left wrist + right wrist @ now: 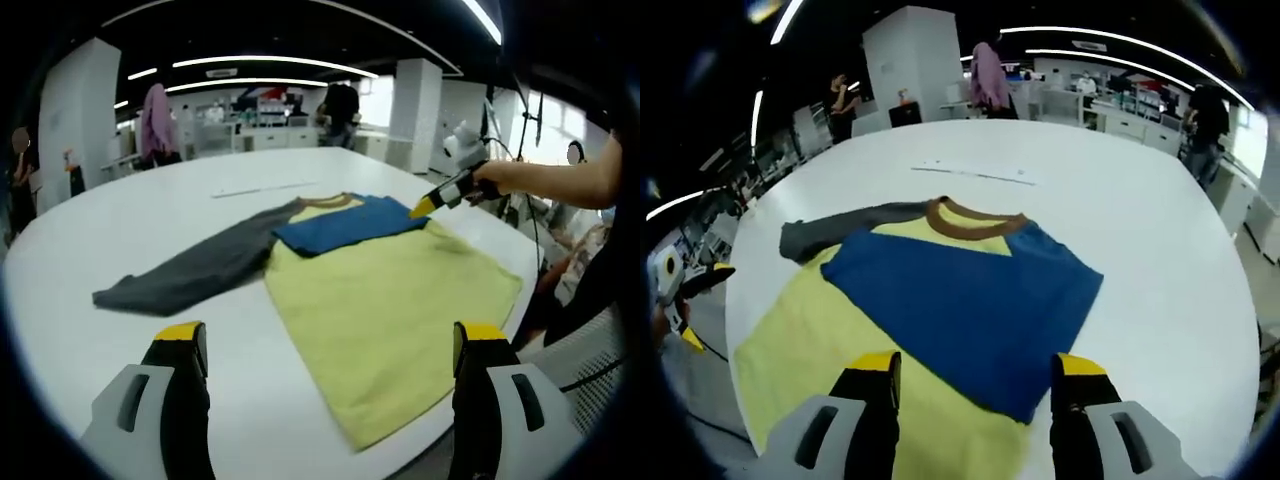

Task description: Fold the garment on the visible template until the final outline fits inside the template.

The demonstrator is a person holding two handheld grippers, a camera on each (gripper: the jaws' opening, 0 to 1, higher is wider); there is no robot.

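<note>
While the grey sleeve trails toward the frame's left, the yellow shirt lies centre on the white table, its blue sleeve folded across. The left gripper stands spread and empty; the right gripper, likewise spread, hovers over the blue fold, perhaps not touching, and the shirt's near hem is hidden behind the jaws.

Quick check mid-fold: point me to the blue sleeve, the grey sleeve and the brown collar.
blue sleeve (970, 310): right gripper view, middle of the panel folded across the yellow body.
grey sleeve (195, 270): left gripper view, mid-length of the sleeve lying out flat on the table.
brown collar (975, 222): right gripper view, front curve of the neckband.
</note>
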